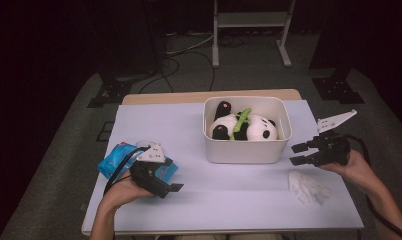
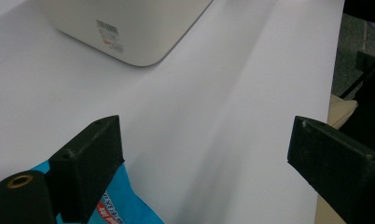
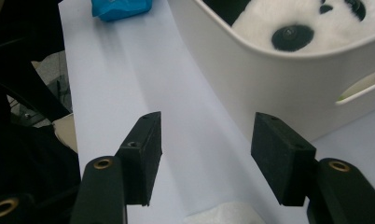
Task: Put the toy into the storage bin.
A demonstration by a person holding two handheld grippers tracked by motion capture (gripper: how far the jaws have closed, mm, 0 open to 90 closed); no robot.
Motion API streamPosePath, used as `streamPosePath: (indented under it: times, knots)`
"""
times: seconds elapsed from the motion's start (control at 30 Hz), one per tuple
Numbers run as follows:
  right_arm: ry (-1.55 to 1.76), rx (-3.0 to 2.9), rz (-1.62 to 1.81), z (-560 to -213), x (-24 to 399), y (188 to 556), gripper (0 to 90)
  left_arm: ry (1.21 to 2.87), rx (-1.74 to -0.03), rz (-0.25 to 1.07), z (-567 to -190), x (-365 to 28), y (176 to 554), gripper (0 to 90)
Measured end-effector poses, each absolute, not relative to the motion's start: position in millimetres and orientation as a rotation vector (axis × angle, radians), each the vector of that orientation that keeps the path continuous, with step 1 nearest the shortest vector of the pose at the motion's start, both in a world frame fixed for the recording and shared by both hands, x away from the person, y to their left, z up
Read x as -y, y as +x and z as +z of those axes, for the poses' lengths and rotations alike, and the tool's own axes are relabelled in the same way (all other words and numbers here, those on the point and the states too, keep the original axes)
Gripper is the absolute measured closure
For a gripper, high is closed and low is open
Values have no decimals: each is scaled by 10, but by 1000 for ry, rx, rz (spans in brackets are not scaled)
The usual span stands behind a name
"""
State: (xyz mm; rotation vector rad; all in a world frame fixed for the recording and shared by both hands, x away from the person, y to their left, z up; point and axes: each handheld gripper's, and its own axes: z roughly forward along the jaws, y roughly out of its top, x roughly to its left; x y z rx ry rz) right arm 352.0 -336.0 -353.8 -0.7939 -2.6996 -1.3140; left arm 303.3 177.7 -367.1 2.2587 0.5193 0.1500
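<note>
Resting on the white table (image 1: 224, 195), the blue wipes packet (image 1: 120, 159) lies just under the left gripper (image 1: 170, 189), whose jaws stand wide apart and empty; in the left gripper view the packet (image 2: 115, 207) sits beside the near jaw, not between the two. The right gripper (image 1: 300, 154) hovers released, jaws spread, beside the white bin (image 1: 246, 150) holding a plush panda (image 1: 249, 127). A crumpled tissue (image 1: 308, 188) lies just below it.

high view: above, looking forward-down on table (image 1: 229, 200) | gripper views: low, close, along jaws | shared: white bin (image 1: 246, 150) (image 2: 143, 32) (image 3: 288, 88)
</note>
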Motion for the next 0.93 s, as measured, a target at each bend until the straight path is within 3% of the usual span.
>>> streamPosePath:
  times: [0.93]
  knots:
    - [-837,2660,-1312,-3864,3463,3244,404,2256,-518,153,-3675,-1767,3039,94]
